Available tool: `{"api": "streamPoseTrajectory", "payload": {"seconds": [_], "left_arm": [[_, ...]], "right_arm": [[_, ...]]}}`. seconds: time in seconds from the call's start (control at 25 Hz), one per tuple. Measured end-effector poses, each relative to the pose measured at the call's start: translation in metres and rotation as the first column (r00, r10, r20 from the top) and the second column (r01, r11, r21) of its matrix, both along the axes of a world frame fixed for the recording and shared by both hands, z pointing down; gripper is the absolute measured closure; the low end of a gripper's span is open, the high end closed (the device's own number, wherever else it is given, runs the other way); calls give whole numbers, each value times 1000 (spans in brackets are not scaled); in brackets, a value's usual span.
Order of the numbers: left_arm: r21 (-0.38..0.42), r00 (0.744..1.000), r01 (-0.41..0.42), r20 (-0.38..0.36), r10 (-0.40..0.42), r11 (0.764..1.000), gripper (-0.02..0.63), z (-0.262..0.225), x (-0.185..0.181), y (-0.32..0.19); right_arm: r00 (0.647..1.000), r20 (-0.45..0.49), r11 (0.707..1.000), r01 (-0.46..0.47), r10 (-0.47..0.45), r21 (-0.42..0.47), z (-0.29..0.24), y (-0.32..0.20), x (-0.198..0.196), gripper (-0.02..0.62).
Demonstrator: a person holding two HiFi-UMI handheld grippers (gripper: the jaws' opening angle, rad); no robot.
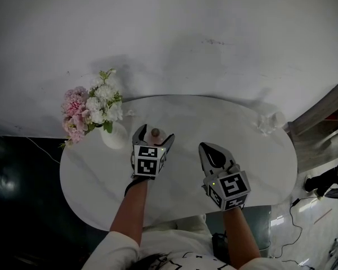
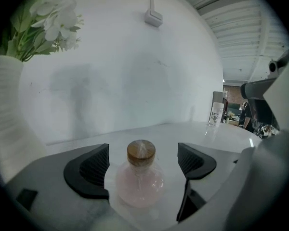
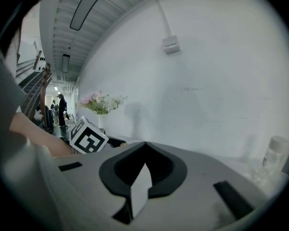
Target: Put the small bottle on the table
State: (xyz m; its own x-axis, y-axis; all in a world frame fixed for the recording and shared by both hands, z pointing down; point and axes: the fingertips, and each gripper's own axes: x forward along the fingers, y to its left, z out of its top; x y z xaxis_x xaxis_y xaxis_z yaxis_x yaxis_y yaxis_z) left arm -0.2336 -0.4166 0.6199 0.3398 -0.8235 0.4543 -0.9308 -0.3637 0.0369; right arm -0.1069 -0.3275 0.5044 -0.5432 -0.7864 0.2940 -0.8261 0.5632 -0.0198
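Note:
The small round bottle point(image 1: 155, 133) has pink contents and a cork stopper. It stands upright on the white oval table point(image 1: 242, 128), between the jaws of my left gripper point(image 1: 155, 135). In the left gripper view the bottle point(image 2: 140, 179) sits midway between the two black pads point(image 2: 94, 170), with a gap on each side. That left gripper point(image 2: 143, 165) is open and touches nothing. My right gripper point(image 1: 213, 151) hovers over the table to the right of the bottle, apart from it. In its own view the right gripper point(image 3: 144, 146) is shut with nothing in it.
A white vase of pink and white flowers point(image 1: 114, 135) stands just left of the left gripper, close to it. A clear glass point(image 1: 268, 122) sits near the table's far right edge. A white wall runs behind the table. A stack of boards point(image 1: 321, 114) lies off the right end.

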Motion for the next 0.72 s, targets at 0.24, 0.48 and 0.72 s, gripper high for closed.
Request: {"api": "streamPoseTrajectory", "payload": {"seconds": [0.24,0.48,0.72], "left_arm": [[-32,999,-25,-22,24,999,152,-11,6,20],[-26,999,20,-33,-21,999,152,-32,-1,36],[-9,997,68,-35,-68,998,152,-55,-13,53]], "right_arm": [[1000,18,1000,6,-6,8,-17,4,2,601],[999,15,999,36,-37,15,-36,9,6,601],[996,5,996,89,-89,30,-55,15,1,601]]}}
